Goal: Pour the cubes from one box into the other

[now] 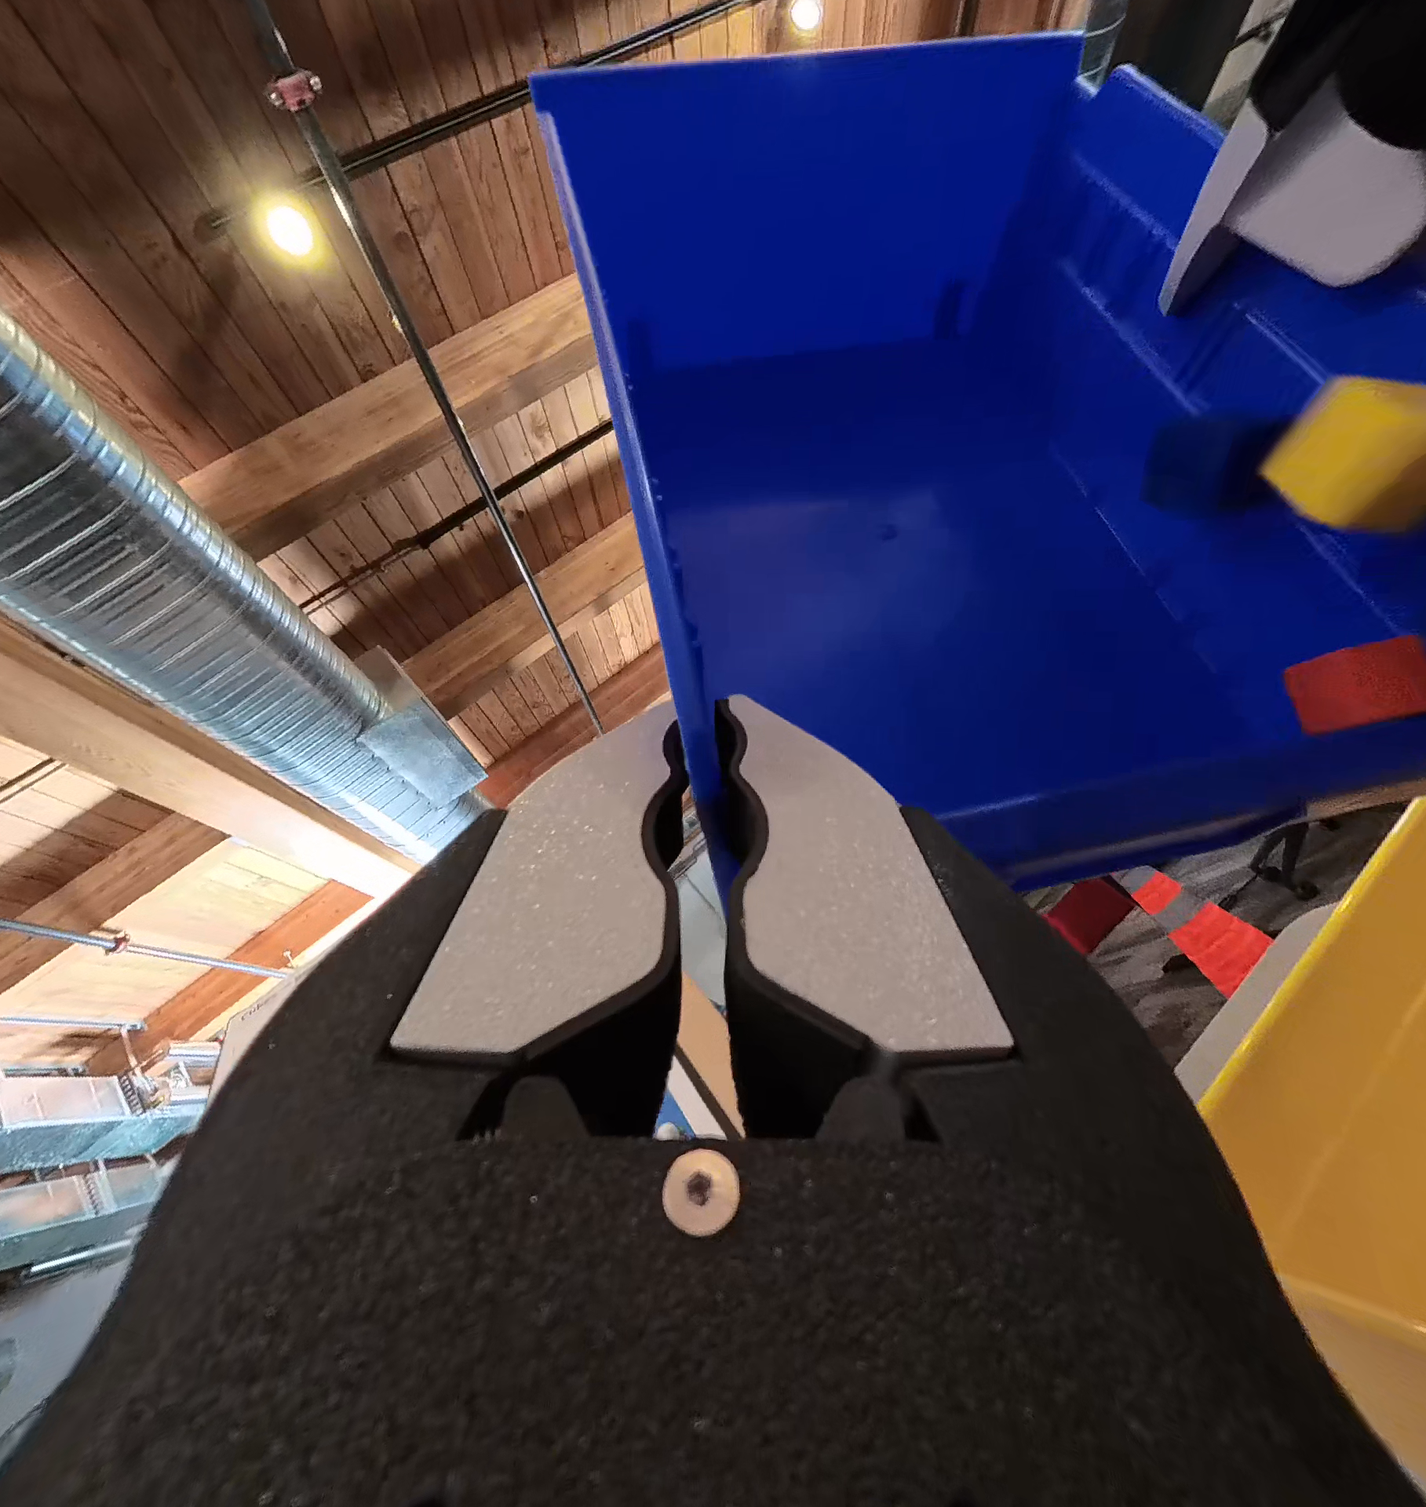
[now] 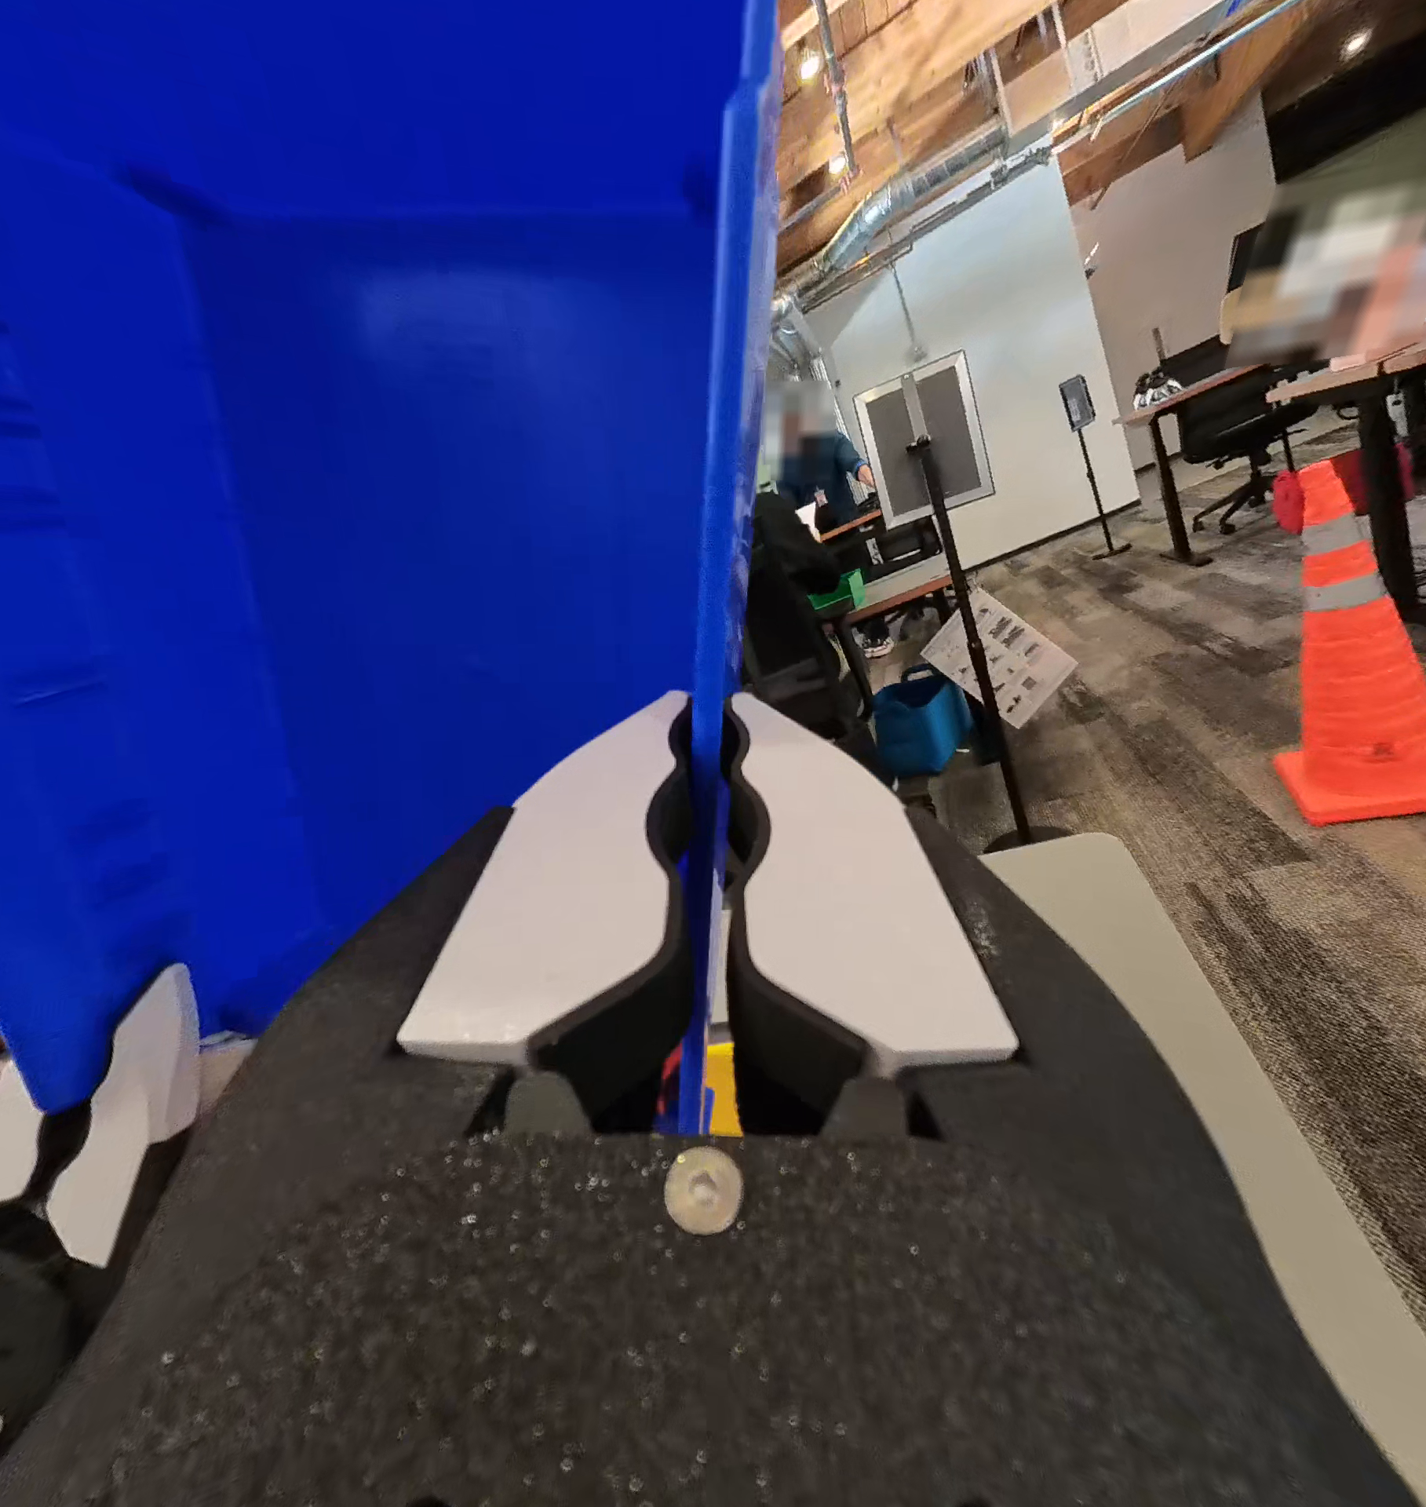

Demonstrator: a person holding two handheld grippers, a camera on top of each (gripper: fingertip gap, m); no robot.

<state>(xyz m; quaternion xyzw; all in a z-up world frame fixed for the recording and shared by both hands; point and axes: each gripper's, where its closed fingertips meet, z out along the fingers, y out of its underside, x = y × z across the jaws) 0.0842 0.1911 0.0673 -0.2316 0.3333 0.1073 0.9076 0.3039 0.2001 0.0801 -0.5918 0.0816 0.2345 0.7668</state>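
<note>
Mid-pour: both claws, left claw (image 1: 701, 738) & right claw (image 2: 709, 734), clamp tilted blue box (image 1: 897, 489) walls; yellow cube (image 1: 1370, 465), red cube (image 1: 1362, 683) leaving toward yellow box (image 1: 1345, 1101).

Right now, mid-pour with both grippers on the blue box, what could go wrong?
1. The yellow cube and red cube look airborne or sliding near the low lip; they might miss the yellow box.
2. The left gripper and right gripper pinch only thin walls of the blue box; it could slip.
</note>
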